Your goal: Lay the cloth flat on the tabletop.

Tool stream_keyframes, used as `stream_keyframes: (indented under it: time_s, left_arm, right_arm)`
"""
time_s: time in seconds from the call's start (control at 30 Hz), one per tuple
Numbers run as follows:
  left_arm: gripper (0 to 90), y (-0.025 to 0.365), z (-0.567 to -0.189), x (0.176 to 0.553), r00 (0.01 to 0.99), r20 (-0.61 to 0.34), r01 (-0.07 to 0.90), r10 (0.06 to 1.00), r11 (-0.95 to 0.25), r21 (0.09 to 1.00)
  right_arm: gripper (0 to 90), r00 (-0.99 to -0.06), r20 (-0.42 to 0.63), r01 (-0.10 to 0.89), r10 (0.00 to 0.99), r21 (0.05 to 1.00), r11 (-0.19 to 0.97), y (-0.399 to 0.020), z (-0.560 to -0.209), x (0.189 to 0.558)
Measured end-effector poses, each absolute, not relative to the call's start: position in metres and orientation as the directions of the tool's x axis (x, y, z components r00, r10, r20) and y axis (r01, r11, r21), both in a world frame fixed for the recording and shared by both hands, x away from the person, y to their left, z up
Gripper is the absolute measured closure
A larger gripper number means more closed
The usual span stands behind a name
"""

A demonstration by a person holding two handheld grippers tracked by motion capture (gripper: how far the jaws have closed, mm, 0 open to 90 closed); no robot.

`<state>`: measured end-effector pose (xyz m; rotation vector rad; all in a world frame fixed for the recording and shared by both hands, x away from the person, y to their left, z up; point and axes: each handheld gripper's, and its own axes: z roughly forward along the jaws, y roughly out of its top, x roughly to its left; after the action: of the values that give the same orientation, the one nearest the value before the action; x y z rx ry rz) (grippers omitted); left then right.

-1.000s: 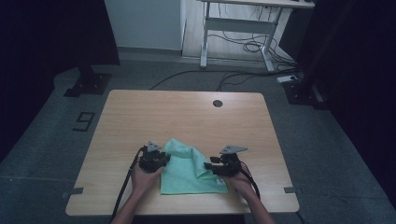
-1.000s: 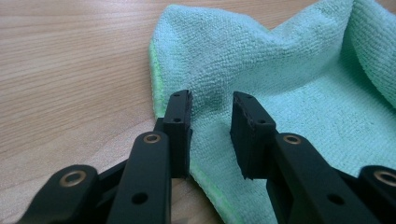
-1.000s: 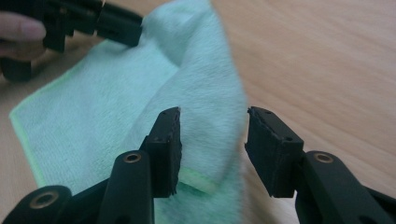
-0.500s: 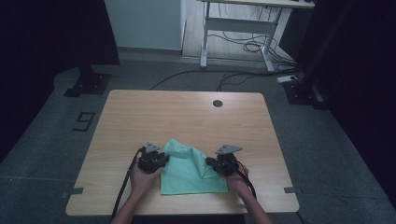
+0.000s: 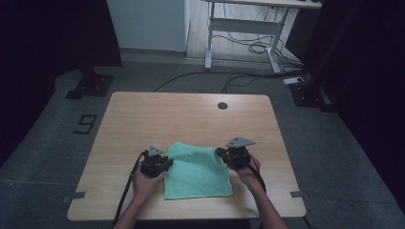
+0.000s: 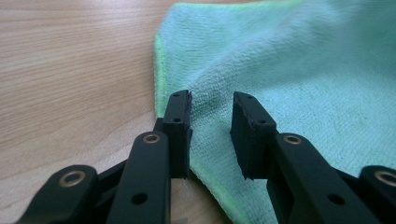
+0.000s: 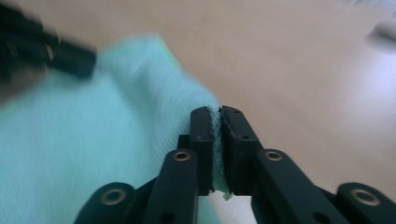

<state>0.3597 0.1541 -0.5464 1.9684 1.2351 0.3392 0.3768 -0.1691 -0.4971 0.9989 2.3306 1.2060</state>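
A light green cloth (image 5: 198,169) lies on the wooden table (image 5: 191,114) near its front edge, between my two grippers. My left gripper (image 5: 168,164) rests at the cloth's left edge. In the left gripper view its jaws (image 6: 212,107) stand open over the cloth (image 6: 303,70), the pads apart and pressing on nothing. My right gripper (image 5: 221,153) is at the cloth's far right corner, raised a little off the table. In the right gripper view the jaws (image 7: 217,116) are shut on the cloth (image 7: 70,140), with a thin green strip pinched between the pads.
A small dark round hole (image 5: 222,105) sits near the table's far edge. Bare wood stretches beyond the cloth. Past the table stand a desk frame (image 5: 243,28) and loose cables on the floor (image 5: 248,45). A "9" mark (image 5: 85,124) is on the floor at the left.
The right gripper has closed on the cloth's right corner and moved up and away from the person, lifting that corner. The left gripper has stayed put.
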Motion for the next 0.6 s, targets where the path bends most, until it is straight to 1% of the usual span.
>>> stream_keyframes:
  time_s: [0.03,0.1,0.23,0.3,0.37,0.43,0.5,0.57,0.6]
  left_arm:
    - [68.0,0.155,-0.546,0.359,0.496,-0.168,0.647,0.852,-0.233,0.726]
    - [67.9,0.157,-0.546,0.356,0.499,-0.170,0.646,0.850,-0.234,0.726]
    - [67.5,0.158,-0.546,0.355,0.500,-0.170,0.646,0.849,-0.235,0.726]
    - [67.0,0.158,-0.546,0.355,0.501,-0.169,0.645,0.849,-0.236,0.727]
    - [66.8,0.158,-0.546,0.354,0.500,-0.169,0.645,0.849,-0.235,0.727]
    - [66.4,0.158,-0.546,0.354,0.500,-0.171,0.646,0.849,-0.234,0.726]
    - [66.4,0.159,-0.546,0.354,0.498,-0.174,0.647,0.849,-0.230,0.727]
    - [66.4,0.159,-0.546,0.353,0.500,-0.171,0.646,0.849,-0.233,0.727]
    - [66.4,0.159,-0.546,0.353,0.500,-0.173,0.646,0.848,-0.232,0.727]
  right_arm:
    - [82.2,-0.698,0.016,0.450,0.716,0.787,0.421,-0.168,-0.504,0.377]
    - [82.1,-0.704,0.038,0.483,0.709,0.758,0.438,-0.168,-0.518,0.375]
    - [79.2,-0.720,0.069,0.503,0.691,0.737,0.452,-0.171,-0.534,0.368]
    - [74.3,-0.739,0.092,0.507,0.667,0.728,0.462,-0.171,-0.535,0.365]
    - [73.6,-0.758,0.111,0.501,0.643,0.730,0.465,-0.170,-0.536,0.360]
    - [71.7,-0.774,0.110,0.487,0.624,0.734,0.474,-0.167,-0.536,0.355]
    - [66.8,-0.787,0.102,0.473,0.609,0.734,0.487,-0.164,-0.536,0.352]
    - [62.5,-0.783,0.113,0.476,0.611,0.741,0.473,-0.165,-0.534,0.352]
    - [61.0,-0.775,0.126,0.481,0.619,0.754,0.448,-0.168,-0.532,0.353]
